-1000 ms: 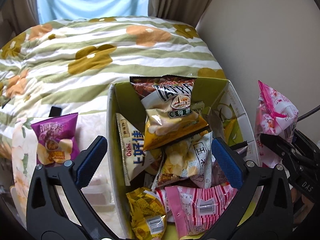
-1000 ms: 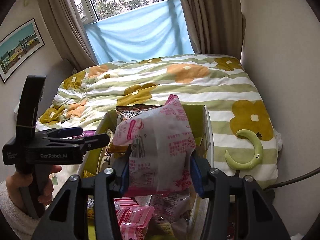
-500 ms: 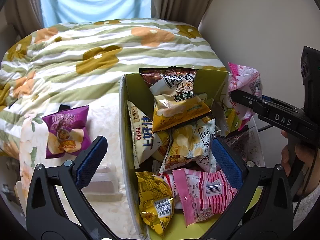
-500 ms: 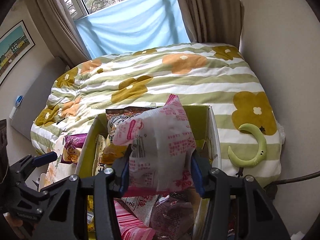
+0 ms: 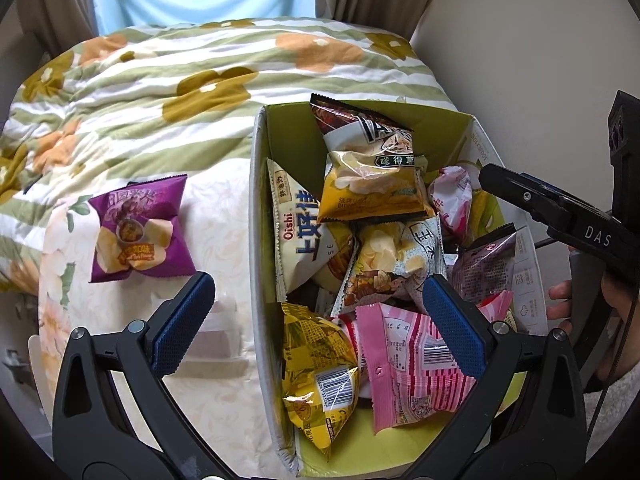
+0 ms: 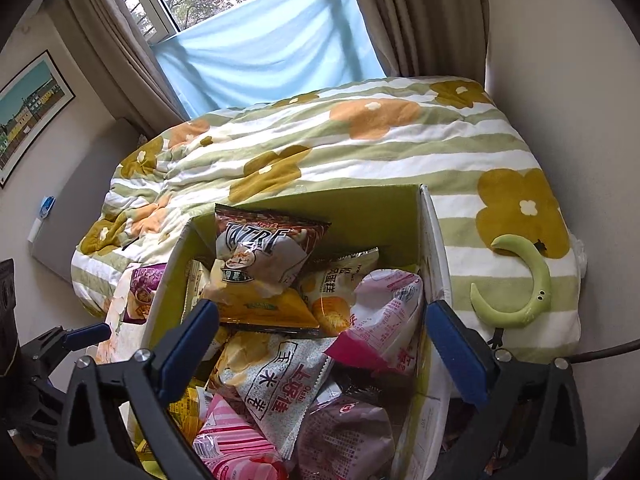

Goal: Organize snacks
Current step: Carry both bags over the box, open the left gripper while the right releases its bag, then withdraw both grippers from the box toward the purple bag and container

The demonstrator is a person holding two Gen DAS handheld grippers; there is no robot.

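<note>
A green-lined box (image 6: 434, 248) of snack packets sits on a flowered bed. The right gripper (image 6: 320, 340) hangs above the box, and its jaws have just been opening: a moment ago they were clamped on a pink-and-white packet (image 6: 384, 312), which now lies free inside the box against its right wall, so that packet looks stowed. The left gripper (image 5: 316, 316) hovers over the box's left wall with jaws spread and empty, while a purple packet (image 5: 138, 230) lies outside, left of the box, probably next.

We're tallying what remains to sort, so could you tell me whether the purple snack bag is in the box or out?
Out: the purple bag lies on the bed beside the box.
</note>
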